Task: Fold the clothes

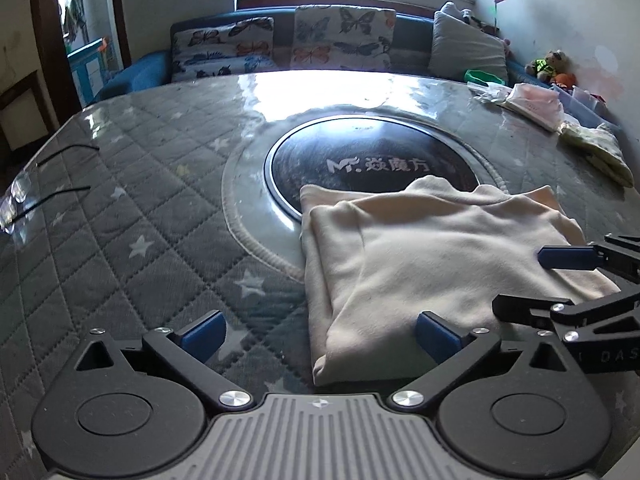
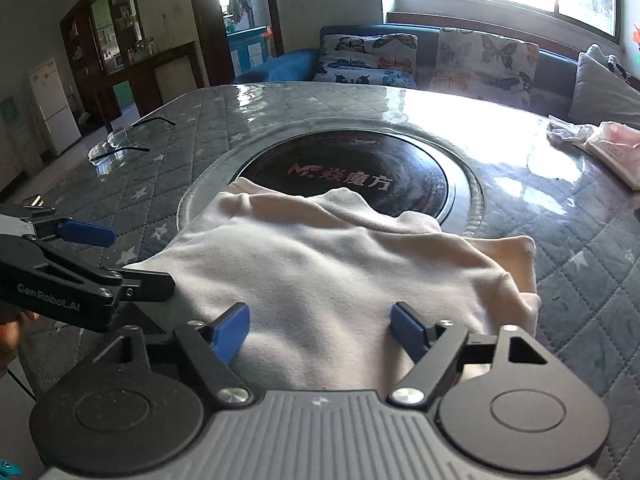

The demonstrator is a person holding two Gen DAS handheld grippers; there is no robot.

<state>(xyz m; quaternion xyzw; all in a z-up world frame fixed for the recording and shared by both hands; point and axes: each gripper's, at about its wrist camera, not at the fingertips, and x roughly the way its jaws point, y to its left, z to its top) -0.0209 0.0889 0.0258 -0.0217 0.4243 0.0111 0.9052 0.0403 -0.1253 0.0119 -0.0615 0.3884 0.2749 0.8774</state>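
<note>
A cream garment (image 1: 420, 256) lies folded into a thick rectangle on the quilted table, partly over the black round hob plate (image 1: 372, 160). My left gripper (image 1: 320, 336) is open and empty, just above the garment's near left corner. My right gripper (image 2: 320, 332) is open and empty, low over the garment's (image 2: 320, 256) near edge. In the left wrist view the right gripper (image 1: 560, 276) shows at the right edge over the cloth. In the right wrist view the left gripper (image 2: 100, 256) shows at the left, beside the garment's left edge.
Glasses (image 2: 116, 148) lie at the table's far left. A pink packet (image 2: 612, 148) and plastic bags (image 1: 600, 148) sit at the right. A sofa with butterfly cushions (image 1: 340, 40) stands behind the table. The table (image 1: 140, 200) has a grey star-quilted cover under clear plastic.
</note>
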